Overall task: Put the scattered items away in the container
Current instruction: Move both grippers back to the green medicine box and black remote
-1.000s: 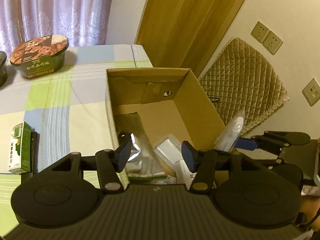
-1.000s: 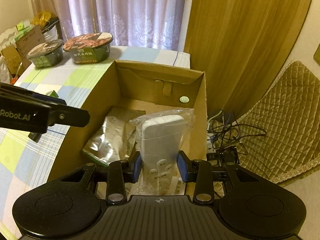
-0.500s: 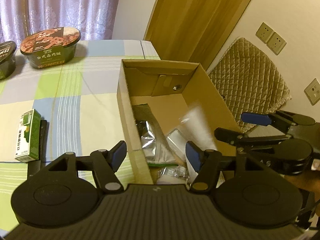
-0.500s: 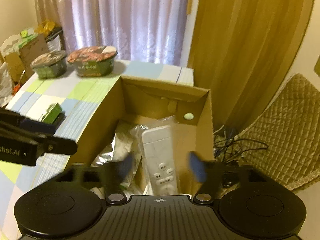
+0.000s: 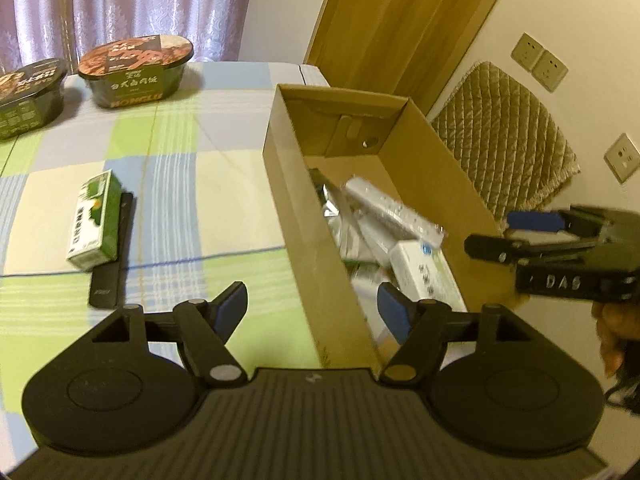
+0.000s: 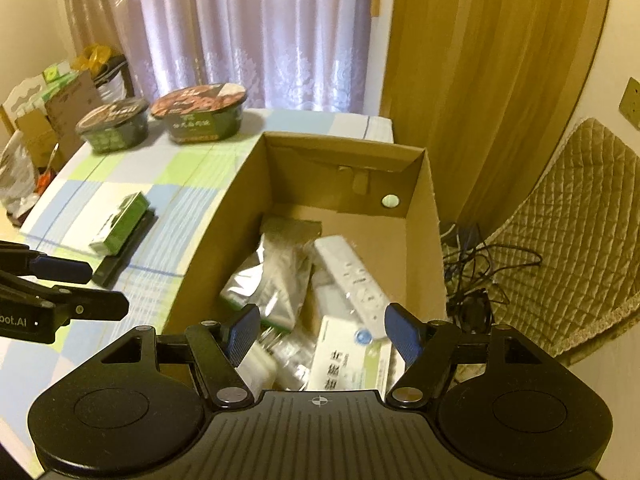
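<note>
1. Cardboard box (image 6: 420, 208) sits at the right edge of the checked surface (image 5: 172, 184), open top up, so items drop straight in.
2. Inside: bagged white remote (image 6: 352, 280) lying slantwise on a foil pouch (image 6: 264, 276), beside a white carton (image 6: 348, 360).
3. Right gripper (image 6: 322, 334) above the box, jaws apart, empty.
4. Left gripper (image 5: 312, 308) straddles the box's near wall, jaws apart, empty.
5. Green carton (image 5: 96, 220) lies on a black bar (image 5: 114, 256), both outside the box; likely next.
</note>
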Tool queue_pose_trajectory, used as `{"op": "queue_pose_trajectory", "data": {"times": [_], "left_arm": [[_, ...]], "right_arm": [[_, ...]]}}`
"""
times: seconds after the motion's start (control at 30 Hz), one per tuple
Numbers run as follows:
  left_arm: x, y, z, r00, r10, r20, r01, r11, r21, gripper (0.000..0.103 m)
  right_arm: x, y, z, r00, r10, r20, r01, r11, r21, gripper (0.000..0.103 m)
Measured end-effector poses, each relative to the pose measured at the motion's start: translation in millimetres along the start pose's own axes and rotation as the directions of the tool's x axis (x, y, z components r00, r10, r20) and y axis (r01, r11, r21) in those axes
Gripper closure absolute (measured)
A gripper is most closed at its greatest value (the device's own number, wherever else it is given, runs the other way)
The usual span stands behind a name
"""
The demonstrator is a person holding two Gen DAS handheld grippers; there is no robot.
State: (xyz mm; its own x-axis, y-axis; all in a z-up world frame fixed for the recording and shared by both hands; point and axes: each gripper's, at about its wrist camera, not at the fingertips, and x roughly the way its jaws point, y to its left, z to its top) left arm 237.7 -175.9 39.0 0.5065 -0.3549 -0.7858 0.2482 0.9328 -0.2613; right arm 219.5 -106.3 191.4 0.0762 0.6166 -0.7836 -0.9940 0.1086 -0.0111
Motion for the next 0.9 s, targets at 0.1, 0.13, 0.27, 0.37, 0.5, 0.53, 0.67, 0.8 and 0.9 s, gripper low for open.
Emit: {"op": "queue_pose_trajectory", "data": {"times": [0.1,0.13,0.27,0.37,0.5,0.53,0.67,0.8,0.9], "left_arm": [[-16.0,5.5,-12.6,1.000,0.010,0.008,-0.010,1.000,0.000,0.034],[-21.6,7.5,-16.3,1.000,0.012,0.012,-0.012,1.000,0.000,0.032],[-44.1,18.0,-34.3,0.999,0.027,0.020,-0.027,1.000,0.013,0.026],[-60.7,29.9,-49.3,0.998,0.049,0.031,-0.049,0.999,0.005,0.014],[-79.6,48.5,-72.6,0.996,0.080,0.033,-0.080,0.997,0.003,0.006],[-83.2,53.6,-78.6,0.996,0.087,0.031,-0.087,0.996,0.003,0.004],[-94.1,74.2,-104.5,0.994,0.111,0.005,-0.111,0.994,-0.011,0.002],[-97.8,92.8,-124.0,0.990,0.124,-0.061,-0.124,0.992,-0.007,0.002],[-102.6,106.8,-133.7,0.987,0.142,-0.076,-0.143,0.990,-0.018,0.001]], "right_arm": [[-12.9,10.7,-3.2,1.000,-0.007,0.000,0.007,1.000,-0.018,0.028],[-16.7,14.7,-4.1,1.000,-0.007,0.000,0.007,1.000,-0.026,0.028],[-34.5,34.8,-9.4,1.000,-0.009,0.008,0.009,0.998,-0.057,0.028],[-46.1,51.5,-12.9,1.000,-0.003,0.018,0.005,0.997,-0.076,0.028],[-56.7,74.9,-19.4,1.000,0.011,0.023,-0.008,0.995,-0.099,0.028],[-59.0,81.9,-21.5,1.000,0.020,0.023,-0.017,0.994,-0.104,0.028],[-63.6,110.3,-30.2,0.998,0.057,0.019,-0.054,0.990,-0.127,0.028],[-59.6,141.9,-39.9,0.996,0.089,-0.006,-0.089,0.983,-0.162,0.028],[-52.8,162.8,-45.4,0.993,0.112,-0.029,-0.115,0.977,-0.182,0.028]]}}
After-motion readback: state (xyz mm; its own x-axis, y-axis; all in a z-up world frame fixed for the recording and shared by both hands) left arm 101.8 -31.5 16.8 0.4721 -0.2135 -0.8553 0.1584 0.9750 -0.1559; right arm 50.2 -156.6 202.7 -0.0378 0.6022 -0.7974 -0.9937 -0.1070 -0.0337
